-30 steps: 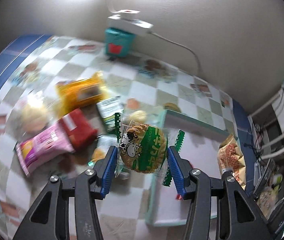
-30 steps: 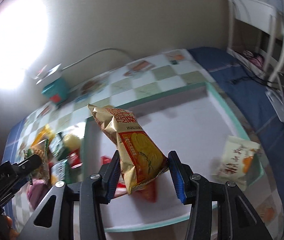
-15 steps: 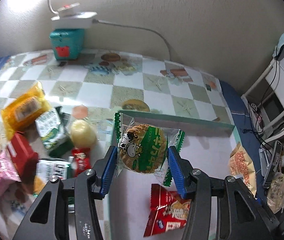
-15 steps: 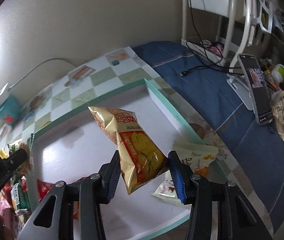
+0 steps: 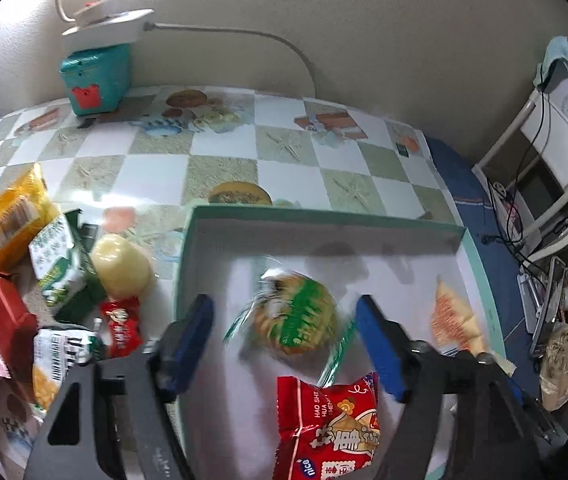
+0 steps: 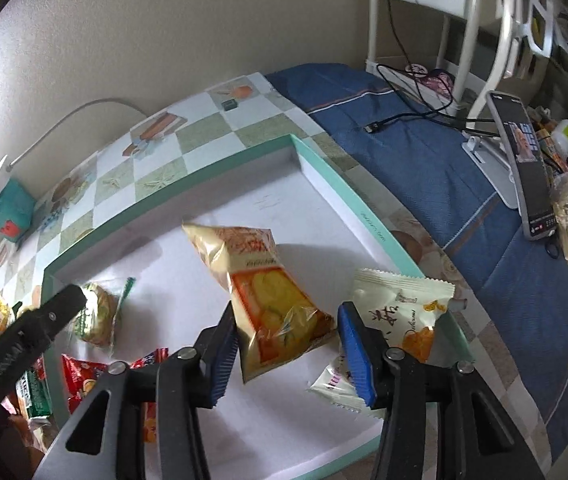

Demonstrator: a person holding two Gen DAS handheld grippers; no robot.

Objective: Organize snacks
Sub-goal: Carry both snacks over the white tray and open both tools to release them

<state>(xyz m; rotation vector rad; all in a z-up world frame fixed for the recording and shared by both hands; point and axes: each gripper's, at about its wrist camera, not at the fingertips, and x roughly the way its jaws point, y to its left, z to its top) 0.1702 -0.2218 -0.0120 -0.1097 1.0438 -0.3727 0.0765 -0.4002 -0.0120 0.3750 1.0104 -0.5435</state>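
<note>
The left gripper (image 5: 284, 344) has its blue fingers (image 5: 189, 330) wide apart, and nothing is between them that they touch. Just past them a round cookie pack (image 5: 294, 314) with green print looks blurry, and it is over the white floor of the box. I cannot tell if it is lying down yet. Close to the camera, a red snack bag (image 5: 330, 420) lies in the box too.

The right gripper (image 6: 288, 354) also has its fingers (image 6: 356, 354) spread open. The yellow chip bag (image 6: 265, 296) sits between them on the box floor, and no finger is pressing on it. Just to its right, a white bag with orange print (image 6: 406, 314) leans on the box edge.

The big box (image 5: 324, 216) is white inside with a green rim, and it sits on the checkered bench (image 5: 219, 152). Left of the box, more snacks lie in a pile: a red box (image 5: 3, 320), a green and white pack (image 5: 57, 256), a pale round treat (image 5: 121, 266) and an orange bag (image 5: 3, 222).

Far back by the wall is a teal box (image 5: 95, 76) with a white power strip (image 5: 107, 26) on top. A phone on a stand (image 6: 524, 168) is on the blue cloth (image 6: 424, 160) off to the right.
</note>
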